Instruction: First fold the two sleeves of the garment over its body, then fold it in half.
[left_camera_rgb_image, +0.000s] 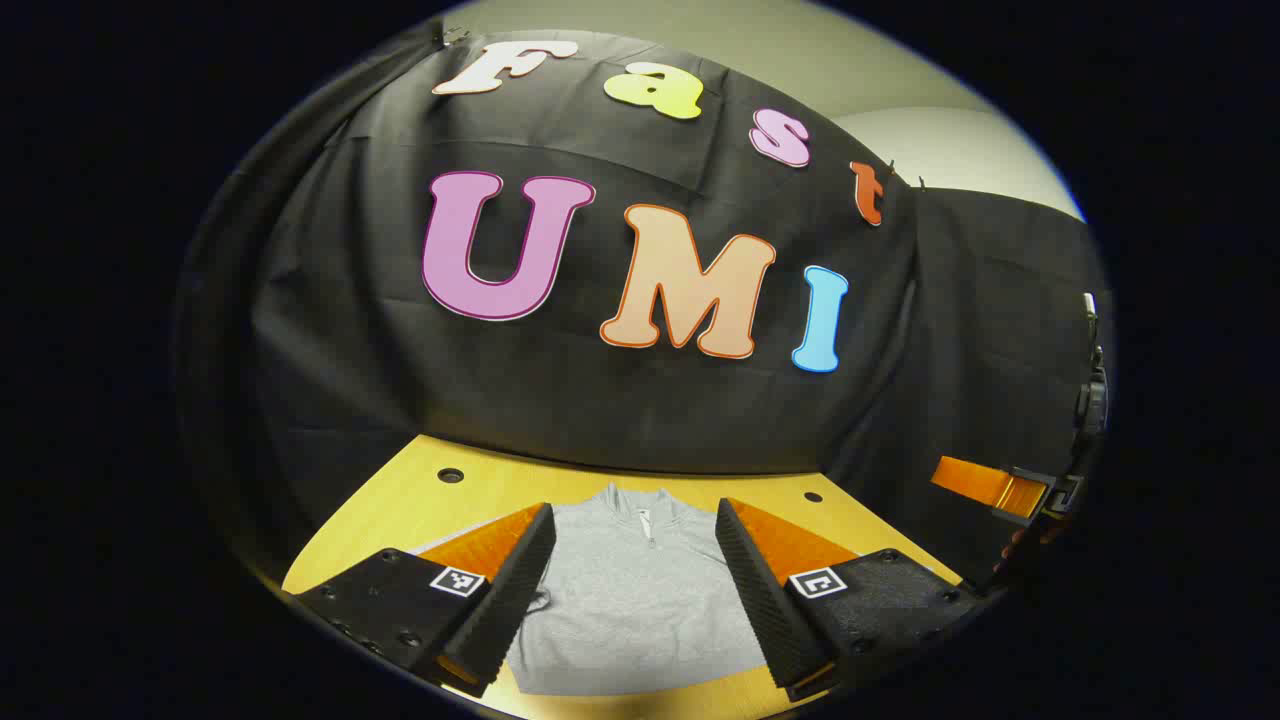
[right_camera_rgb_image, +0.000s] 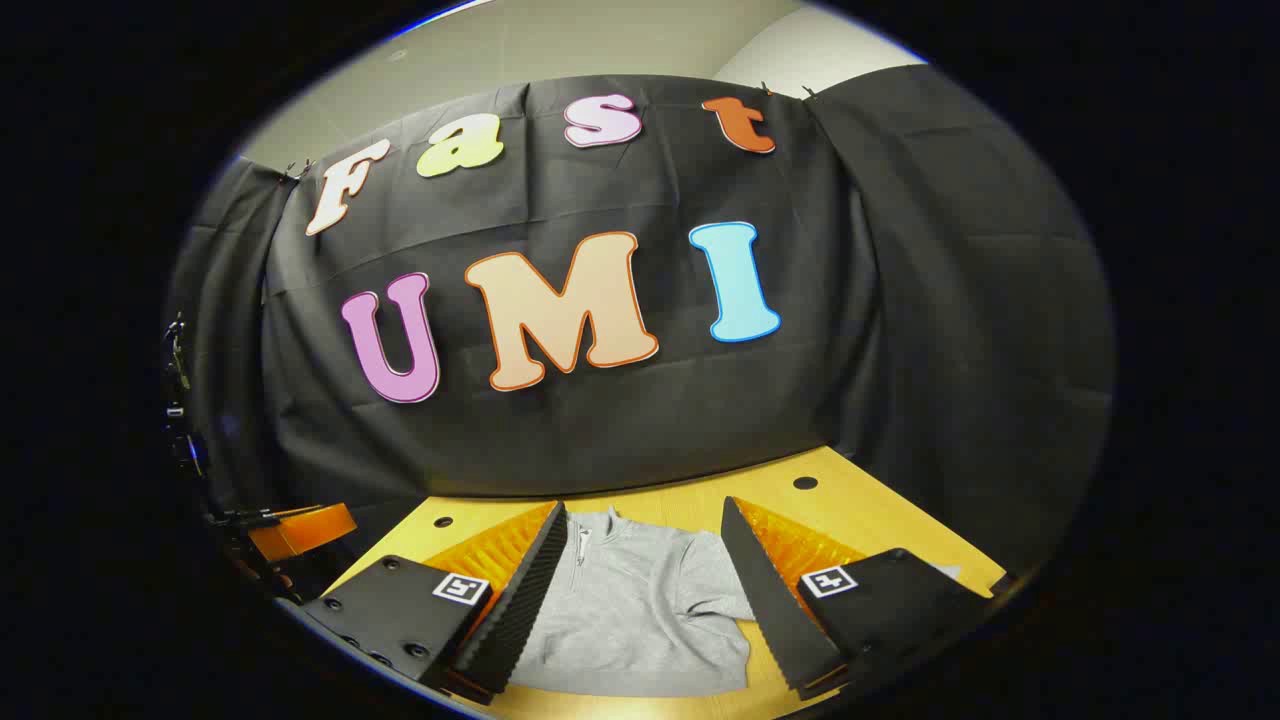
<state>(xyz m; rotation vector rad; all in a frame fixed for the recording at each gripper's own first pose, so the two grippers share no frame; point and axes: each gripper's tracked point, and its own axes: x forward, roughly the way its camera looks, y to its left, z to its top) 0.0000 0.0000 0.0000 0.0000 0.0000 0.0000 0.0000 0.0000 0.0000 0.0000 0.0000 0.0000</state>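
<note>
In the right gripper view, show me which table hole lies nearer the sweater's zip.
The left hole, close beside the zip; the right hole sits across the sweater, on its far side.

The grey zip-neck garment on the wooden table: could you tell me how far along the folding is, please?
The grey zip-neck sweatshirt lies flat on the wooden table, collar away. In the right gripper view one sleeve looks tucked across the body; the other I cannot tell. Both hand-held grippers, left and right, hover open, holding nothing. The half fold remains.
</note>
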